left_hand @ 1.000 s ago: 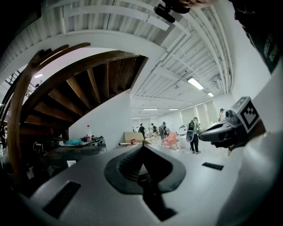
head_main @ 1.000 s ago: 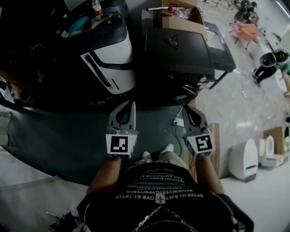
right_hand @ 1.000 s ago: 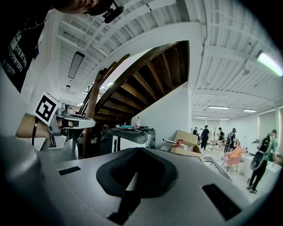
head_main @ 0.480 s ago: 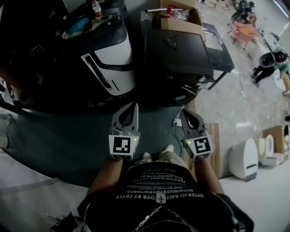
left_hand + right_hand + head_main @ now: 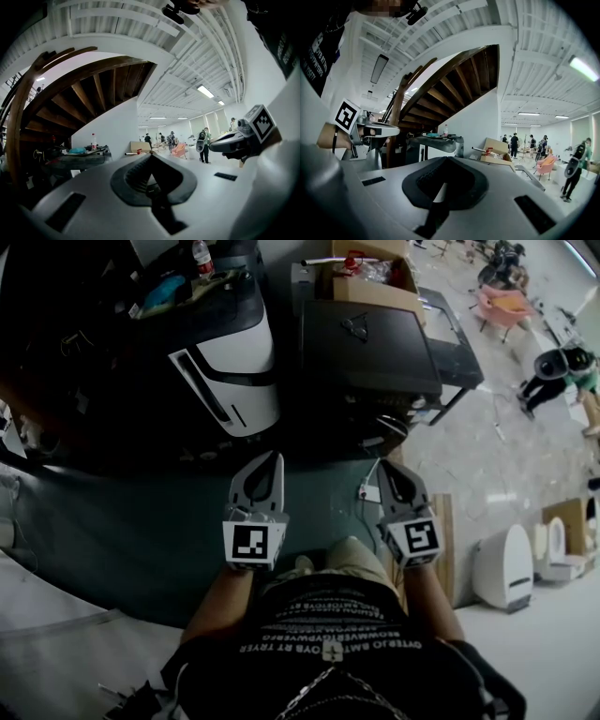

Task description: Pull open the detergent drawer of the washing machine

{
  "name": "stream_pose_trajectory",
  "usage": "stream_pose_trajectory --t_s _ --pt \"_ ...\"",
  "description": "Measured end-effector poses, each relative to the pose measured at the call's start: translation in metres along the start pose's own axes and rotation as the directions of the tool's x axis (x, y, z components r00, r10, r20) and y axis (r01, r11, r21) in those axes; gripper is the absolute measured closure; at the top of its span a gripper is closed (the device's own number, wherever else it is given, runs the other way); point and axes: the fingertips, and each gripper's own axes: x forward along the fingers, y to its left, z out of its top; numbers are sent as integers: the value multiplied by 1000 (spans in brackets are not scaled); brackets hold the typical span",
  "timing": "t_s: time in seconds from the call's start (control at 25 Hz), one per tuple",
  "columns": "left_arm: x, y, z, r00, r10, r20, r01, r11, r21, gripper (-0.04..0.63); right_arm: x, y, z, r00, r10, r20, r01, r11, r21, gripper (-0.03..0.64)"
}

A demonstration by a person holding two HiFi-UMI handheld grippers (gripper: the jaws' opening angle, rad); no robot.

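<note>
Left hand-held gripper (image 5: 275, 457) and right hand-held gripper (image 5: 385, 472): smooth grey tapered jaws together, empty, ribbed dark pads (image 5: 136, 176).

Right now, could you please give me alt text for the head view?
A person holds two grey two-jaw grippers, the left gripper and right gripper, both shut and empty, over a dark green floor, short of a white-and-black rounded machine.

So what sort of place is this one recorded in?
Probably a large open workshop or test hall, not a home: a wooden staircase rises overhead, a white appliance and cardboard box stand on the floor, and people stand about in the background.
</note>
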Motion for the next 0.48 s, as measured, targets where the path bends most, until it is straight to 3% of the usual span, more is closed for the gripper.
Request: stream_pose_trajectory --t_s 0.2,0.48 --pt "5 -1 -8 1000 -1 -17 1 1000 -9 591 2 -7 -4 1000 -10 -13 10 1000 2 615" --pt "30 6 -3 999 26 45 -27 1000 12 592 28 -22 -4 1000 4 1 -4 1000 6 615"
